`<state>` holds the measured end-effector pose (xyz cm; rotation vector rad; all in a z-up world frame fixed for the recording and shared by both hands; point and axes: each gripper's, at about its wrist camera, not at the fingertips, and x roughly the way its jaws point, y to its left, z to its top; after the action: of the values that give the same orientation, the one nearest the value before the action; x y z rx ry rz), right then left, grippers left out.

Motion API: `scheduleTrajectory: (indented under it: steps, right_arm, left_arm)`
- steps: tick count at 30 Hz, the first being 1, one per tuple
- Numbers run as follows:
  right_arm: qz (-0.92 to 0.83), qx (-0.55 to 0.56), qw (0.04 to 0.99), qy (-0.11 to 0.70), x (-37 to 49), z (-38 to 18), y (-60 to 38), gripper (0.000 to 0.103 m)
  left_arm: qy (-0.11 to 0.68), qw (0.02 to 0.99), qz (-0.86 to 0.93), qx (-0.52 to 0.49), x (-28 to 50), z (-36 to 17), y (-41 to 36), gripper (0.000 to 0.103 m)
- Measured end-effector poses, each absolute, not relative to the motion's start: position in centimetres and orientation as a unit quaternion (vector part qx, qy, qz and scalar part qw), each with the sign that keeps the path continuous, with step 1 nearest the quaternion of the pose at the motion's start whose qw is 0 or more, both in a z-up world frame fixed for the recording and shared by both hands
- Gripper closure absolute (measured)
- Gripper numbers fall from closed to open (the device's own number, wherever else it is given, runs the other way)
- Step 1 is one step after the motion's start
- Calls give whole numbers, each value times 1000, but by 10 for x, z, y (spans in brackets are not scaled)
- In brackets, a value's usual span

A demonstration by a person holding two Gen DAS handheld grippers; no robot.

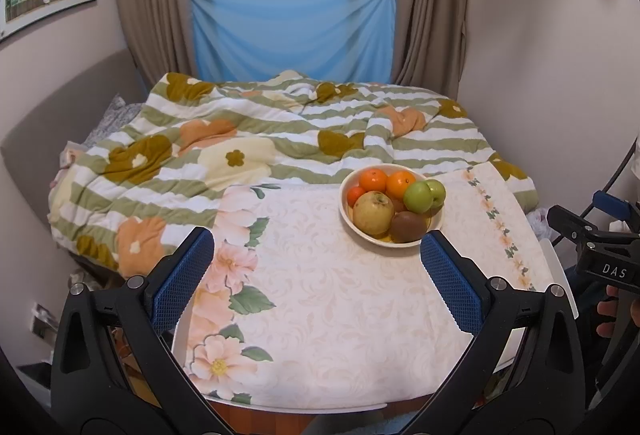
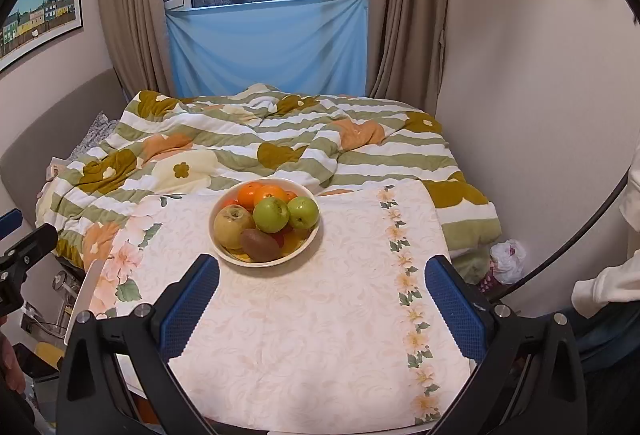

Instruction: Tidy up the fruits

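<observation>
The bowl (image 2: 265, 223) sits mid-table on the cloth (image 2: 320, 335), fruit heaped inside. The left gripper (image 1: 316, 267) and right gripper (image 2: 322, 289) both hang on the near side with jaws spread wide, empty. The kiwi (image 2: 261, 245) lies nearest, probably soft: grip it lightly across its short axis. The green apples (image 2: 271, 215) look firm, smooth and likely slippery; take them at the widest girth.

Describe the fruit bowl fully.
The bowl is round, shallow and cream-white, with a glossy, ceramic-looking rim. It sits upright on the floral tablecloth, toward the table's far edge by the bed. Piled inside are a yellowish apple, two green apples, a brown kiwi and oranges. Neither hand-held gripper touches it.
</observation>
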<state>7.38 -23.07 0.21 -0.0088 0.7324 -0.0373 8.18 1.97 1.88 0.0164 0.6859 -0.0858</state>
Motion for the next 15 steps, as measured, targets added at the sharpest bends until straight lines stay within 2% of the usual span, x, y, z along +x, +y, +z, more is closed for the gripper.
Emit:
scheduleTrajectory:
  steps: [15]
  right_arm:
    - [-19, 0, 934, 356, 74, 2, -234, 0]
  left_arm:
    - [318, 947, -28, 24, 81, 20, 22, 0]
